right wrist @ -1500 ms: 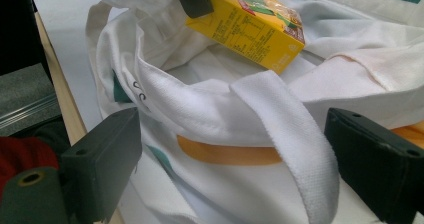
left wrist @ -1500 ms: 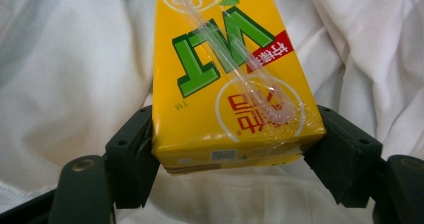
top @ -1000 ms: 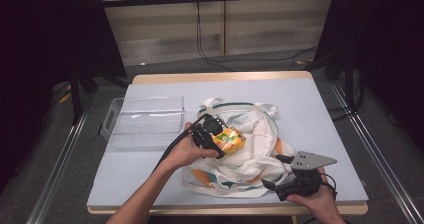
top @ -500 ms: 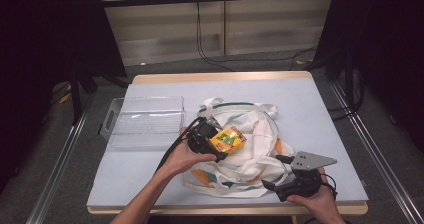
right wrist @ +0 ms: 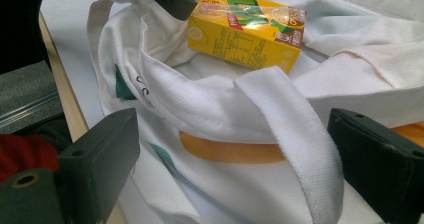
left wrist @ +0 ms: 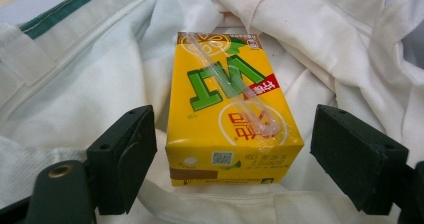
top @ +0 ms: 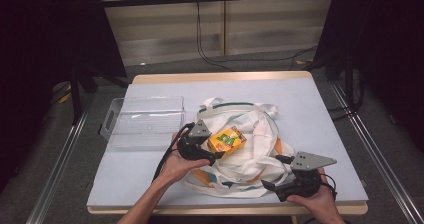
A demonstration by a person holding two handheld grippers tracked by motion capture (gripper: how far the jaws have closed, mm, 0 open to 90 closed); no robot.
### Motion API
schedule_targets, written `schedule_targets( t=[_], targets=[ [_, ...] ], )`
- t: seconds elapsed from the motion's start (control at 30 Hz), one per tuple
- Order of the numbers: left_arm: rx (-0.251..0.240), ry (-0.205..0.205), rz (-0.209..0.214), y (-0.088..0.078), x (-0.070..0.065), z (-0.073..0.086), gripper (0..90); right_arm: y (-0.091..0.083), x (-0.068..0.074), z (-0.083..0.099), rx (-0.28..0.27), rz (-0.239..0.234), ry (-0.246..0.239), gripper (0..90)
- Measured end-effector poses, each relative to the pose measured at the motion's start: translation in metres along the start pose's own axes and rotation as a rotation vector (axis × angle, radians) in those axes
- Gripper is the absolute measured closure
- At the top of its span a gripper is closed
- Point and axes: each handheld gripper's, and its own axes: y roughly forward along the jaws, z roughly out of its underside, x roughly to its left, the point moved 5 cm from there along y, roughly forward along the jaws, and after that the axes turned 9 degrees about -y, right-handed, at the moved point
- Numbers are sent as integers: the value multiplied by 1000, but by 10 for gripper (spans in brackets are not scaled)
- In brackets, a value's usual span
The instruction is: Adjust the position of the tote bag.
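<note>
L gripper jaws apart, just reopened around juice carton mid-frame (not pinched): center, squeeze sides, avoid tote bag.

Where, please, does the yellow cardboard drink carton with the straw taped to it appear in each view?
High view: yellow cardboard drink carton at centre, on the white cloth tote bag.
Left gripper view: centre, between the open jaws.
Right gripper view: top centre.
Shared landmark: the bag.

table evenly lit | surroundings dark | gripper views sharp, perhaps slightly soft near edges
</note>
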Motion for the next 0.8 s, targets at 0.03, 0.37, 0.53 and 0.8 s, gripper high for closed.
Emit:
schedule_targets(
  t=[0.03, 0.37, 0.53, 0.8],
  targets=[
    [-13, -6, 5, 0, 1, 1, 188, 0, 0, 0, -2, -2, 3, 77],
    [-109, 78, 35, 7, -2, 14, 157, -1, 1, 0, -7, -7, -3, 78],
    [-153, 96, 40, 10, 0, 20, 174, -2, 1, -1, -9, -9, 2, 79],
    [-183, 140, 46, 14, 2, 26, 176, 1, 1, -3, -12, -9, 9, 78]
  ],
)
